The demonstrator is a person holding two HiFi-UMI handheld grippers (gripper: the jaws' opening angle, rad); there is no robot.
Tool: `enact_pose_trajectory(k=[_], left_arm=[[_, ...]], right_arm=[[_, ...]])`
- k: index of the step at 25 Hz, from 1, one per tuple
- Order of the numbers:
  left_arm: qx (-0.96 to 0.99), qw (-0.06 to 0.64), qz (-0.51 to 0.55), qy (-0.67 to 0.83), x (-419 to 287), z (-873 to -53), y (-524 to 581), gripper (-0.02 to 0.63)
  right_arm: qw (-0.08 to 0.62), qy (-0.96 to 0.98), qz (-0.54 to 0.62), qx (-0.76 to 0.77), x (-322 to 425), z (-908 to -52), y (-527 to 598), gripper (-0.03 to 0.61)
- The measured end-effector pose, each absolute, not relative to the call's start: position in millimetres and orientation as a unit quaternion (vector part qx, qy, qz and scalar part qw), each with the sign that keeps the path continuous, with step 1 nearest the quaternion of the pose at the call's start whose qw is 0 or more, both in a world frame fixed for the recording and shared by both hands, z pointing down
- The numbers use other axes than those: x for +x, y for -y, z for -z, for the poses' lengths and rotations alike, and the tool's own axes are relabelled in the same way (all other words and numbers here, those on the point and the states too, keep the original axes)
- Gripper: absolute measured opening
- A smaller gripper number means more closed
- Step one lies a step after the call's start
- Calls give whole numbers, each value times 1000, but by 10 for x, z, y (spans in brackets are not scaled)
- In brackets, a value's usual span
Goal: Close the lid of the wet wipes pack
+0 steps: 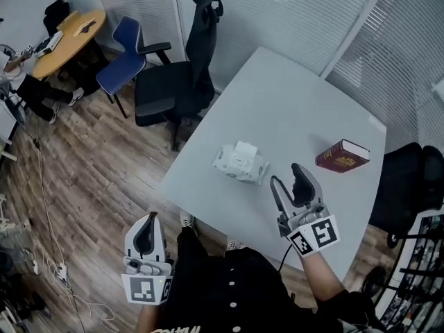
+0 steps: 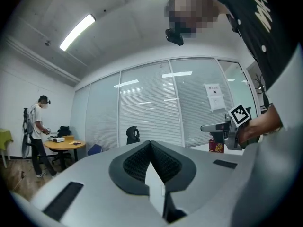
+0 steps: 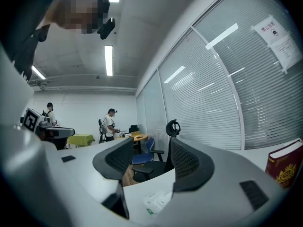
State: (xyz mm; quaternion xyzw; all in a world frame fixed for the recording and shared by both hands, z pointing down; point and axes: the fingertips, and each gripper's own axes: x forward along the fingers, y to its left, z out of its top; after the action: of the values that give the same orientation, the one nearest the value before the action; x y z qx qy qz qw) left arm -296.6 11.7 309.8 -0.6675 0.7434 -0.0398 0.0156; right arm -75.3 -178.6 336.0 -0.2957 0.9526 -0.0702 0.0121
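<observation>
Left gripper [image 1: 146, 233], nearest, sits off the table's near-left edge above the wood floor [image 1: 83, 179], jaws pressed together on nothing. Right gripper [image 1: 291, 183] hovers over the white table [image 1: 291, 96], jaws spread and empty. Just beyond, slightly left, lies the wet wipes pack [image 1: 240, 162], lid apparently up. Farther right lies a red book [image 1: 342, 156]; far left stands a black office chair [image 1: 182, 82].

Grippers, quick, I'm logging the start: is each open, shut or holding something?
Left gripper: shut, nothing between the jaws.
Right gripper: open, empty.
</observation>
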Motion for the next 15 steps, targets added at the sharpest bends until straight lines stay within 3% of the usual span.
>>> enact_pose_trajectory(k=[15], left_arm=[[-774, -3, 35, -632, -3134, -3214, 936, 12]], right_arm=[[-10, -911, 105, -398, -598, -3528, 2098, 249]])
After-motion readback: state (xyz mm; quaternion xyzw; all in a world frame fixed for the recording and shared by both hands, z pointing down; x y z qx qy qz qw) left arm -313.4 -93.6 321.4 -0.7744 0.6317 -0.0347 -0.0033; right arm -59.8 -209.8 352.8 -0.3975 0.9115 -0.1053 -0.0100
